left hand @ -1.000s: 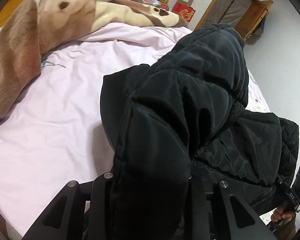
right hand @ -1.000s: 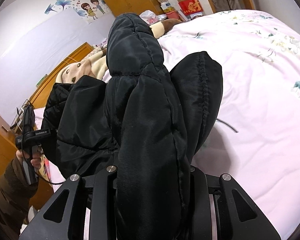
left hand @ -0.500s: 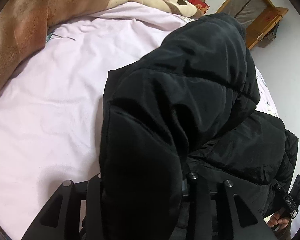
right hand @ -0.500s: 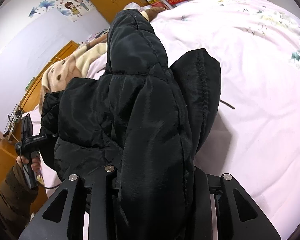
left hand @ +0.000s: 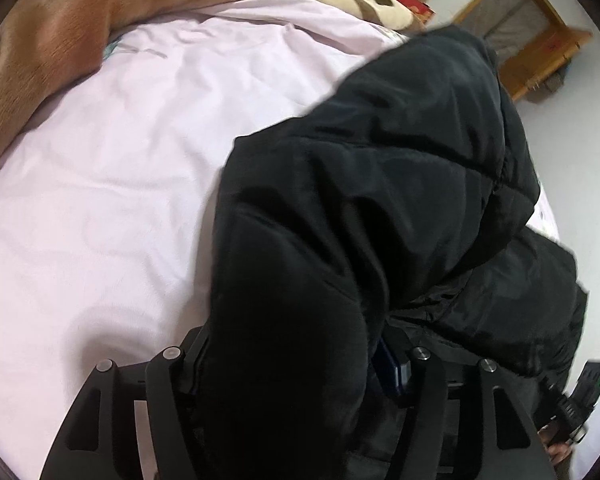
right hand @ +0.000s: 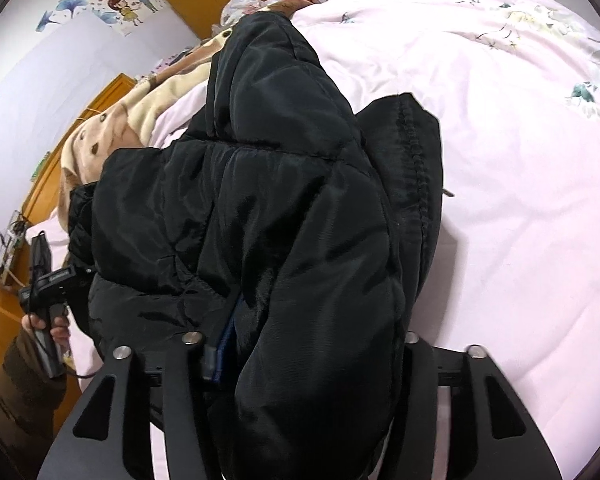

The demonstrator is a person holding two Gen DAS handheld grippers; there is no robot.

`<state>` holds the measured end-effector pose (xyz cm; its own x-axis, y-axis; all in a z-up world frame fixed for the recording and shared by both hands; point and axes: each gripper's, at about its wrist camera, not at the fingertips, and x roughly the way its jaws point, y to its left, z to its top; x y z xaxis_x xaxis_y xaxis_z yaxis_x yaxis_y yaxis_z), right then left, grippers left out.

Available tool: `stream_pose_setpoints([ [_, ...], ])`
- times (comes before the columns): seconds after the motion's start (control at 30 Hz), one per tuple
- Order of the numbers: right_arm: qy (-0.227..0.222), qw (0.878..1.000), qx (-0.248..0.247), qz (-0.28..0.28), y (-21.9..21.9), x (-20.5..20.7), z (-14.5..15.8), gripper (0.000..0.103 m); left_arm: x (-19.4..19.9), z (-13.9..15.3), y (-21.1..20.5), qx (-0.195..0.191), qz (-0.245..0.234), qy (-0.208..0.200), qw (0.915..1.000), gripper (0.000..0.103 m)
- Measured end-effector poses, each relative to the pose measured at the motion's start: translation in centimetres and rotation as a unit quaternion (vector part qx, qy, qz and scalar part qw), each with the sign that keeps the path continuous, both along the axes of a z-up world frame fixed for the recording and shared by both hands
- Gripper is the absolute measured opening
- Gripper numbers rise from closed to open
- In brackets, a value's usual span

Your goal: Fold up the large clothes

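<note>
We hold a black puffer jacket (left hand: 380,200) bunched above the pink bedsheet (left hand: 100,200), filling the centre and right of both wrist views. Our left gripper (left hand: 296,364) and right gripper (right hand: 300,356) each clench a thick fold at the bottom of frame. A brown blanket (left hand: 60,20) lies upper left.

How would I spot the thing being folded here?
Find the big bed with the pink sheet. Over it hangs a puffy black quilted coat, pinched by the right tongs and left tongs. Unlike the tan dog-print blanket, it's dark and shiny.
</note>
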<state>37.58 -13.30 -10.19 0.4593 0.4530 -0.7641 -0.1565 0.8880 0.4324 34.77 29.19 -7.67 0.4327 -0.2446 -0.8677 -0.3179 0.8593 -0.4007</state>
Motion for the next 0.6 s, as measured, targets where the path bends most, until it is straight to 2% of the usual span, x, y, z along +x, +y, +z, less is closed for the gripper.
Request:
stream_pose_setpoints([
  [0.1,-0.012,0.999,-0.035,-0.015,-0.2,-0.5,1.4,0.074,-0.8,1.5,1.2,-0.017,0.019,-0.008,0.9996,0.065],
  [0.17,-0.032,0.997,-0.068,-0.025,-0.4,-0.9,3.2,0.076,-2.0,3.4,1.8,-0.011,0.027,-0.024,0.9993,0.065],
  [0.3,-0.1,0.985,-0.134,-0.042,-0.3,-1.5,7.3,0.077,-3.7,8.2,3.1,0.041,0.027,-0.078,0.9958,0.065],
  [0.37,-0.117,0.982,-0.141,-0.041,-0.1,-1.4,8.8,0.077,-3.9,10.3,3.2,0.048,0.025,-0.103,0.9932,0.066],
  [0.43,-0.137,0.982,-0.129,-0.021,1.0,-1.0,9.8,0.077,-3.2,11.3,2.7,0.063,0.01,-0.115,0.9913,0.07],
  [0.5,-0.141,0.981,-0.136,-0.002,3.0,-0.1,9.7,0.077,-1.3,11.2,2.1,0.081,-0.014,-0.116,0.9898,0.07],
  [0.6,-0.127,0.98,-0.151,0.019,4.7,1.4,8.4,0.077,1.4,9.1,1.2,0.076,-0.027,-0.092,0.9925,0.07],
])
